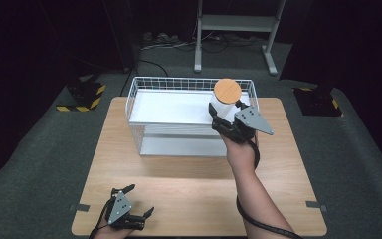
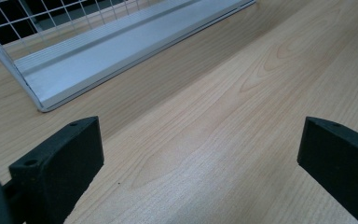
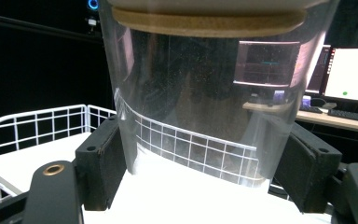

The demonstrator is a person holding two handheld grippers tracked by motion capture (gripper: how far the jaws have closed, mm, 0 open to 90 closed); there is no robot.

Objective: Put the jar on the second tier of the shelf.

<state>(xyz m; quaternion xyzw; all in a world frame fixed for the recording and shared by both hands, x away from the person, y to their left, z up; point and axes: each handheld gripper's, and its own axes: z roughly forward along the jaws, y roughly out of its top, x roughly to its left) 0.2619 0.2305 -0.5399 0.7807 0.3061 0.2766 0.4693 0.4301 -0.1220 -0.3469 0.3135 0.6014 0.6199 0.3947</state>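
Clear glass jar with a wooden lid stands upright between the jaws of the right gripper, which are clamped on its lower sides, above the far right part of the white wire basket. Its long axis points up, so I judge it must go straight down onto the basket's upper shelf. Left gripper rests at the near left of the worktop, jaws apart and holding nothing.

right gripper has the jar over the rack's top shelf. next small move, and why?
Probably lower it straight down. The right gripper is shut on the clear jar with the wooden lid, upright over the white shelf inside the wire rim. Whether its base already touches is unclear.
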